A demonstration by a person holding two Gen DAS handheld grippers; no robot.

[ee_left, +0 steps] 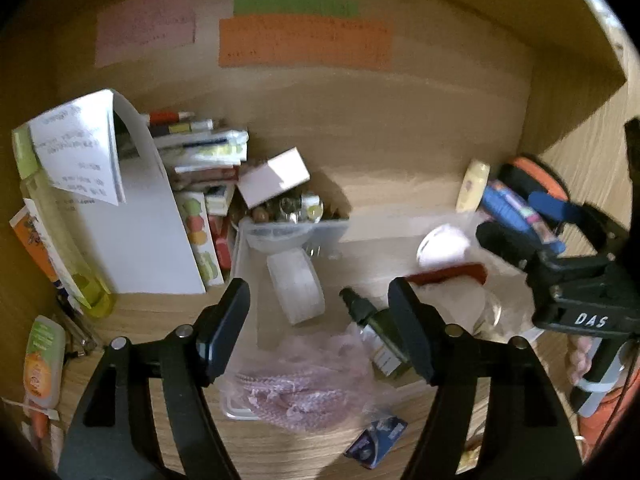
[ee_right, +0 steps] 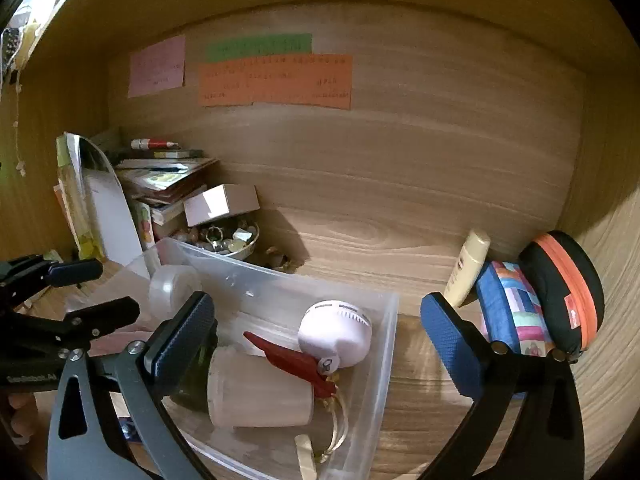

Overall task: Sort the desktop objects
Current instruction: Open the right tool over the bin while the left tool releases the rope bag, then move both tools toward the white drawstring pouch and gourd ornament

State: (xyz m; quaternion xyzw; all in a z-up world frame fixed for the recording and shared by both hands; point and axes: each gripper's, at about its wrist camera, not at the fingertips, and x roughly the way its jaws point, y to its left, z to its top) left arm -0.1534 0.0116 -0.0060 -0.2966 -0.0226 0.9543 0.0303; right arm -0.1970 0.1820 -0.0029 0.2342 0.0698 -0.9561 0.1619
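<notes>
I'm working in a wood-grain alcove: a pale wooden bench [ee_right: 420,248] walled in at the back and sides, dimly lit.

Nearest me, the left gripper [ee_left: 320,320] has its fingers apart and empty, hanging over a pink mesh bag [ee_left: 296,384] and a dark bottle [ee_left: 372,328]. A small blue packet [ee_left: 376,438] lies loose on the bench just in front.

The right gripper [ee_right: 316,336] also has its fingers spread wide, holding nothing, poised above the clear bin [ee_right: 384,360].

I judge the sorting partly done. The bin already holds a tape roll [ee_right: 172,284], a white ball-shaped gadget [ee_right: 340,332], a red clip [ee_right: 292,360] and a frosted cup [ee_right: 260,392] on its side.

Still outside it are:
- to the right, a blue pouch [ee_right: 508,304], a black-and-orange case [ee_right: 560,292] and a cream tube [ee_right: 468,268], all leaning together near the side wall;
- further back, a bowl of trinkets [ee_right: 224,240] with a small box [ee_right: 220,204] resting on it;
- at the far left, a pile of books [ee_right: 168,180] and papers.

On the back wall hang pink [ee_right: 157,66], green [ee_right: 259,46] and orange [ee_right: 276,80] notes, writing too blurred to read.
</notes>
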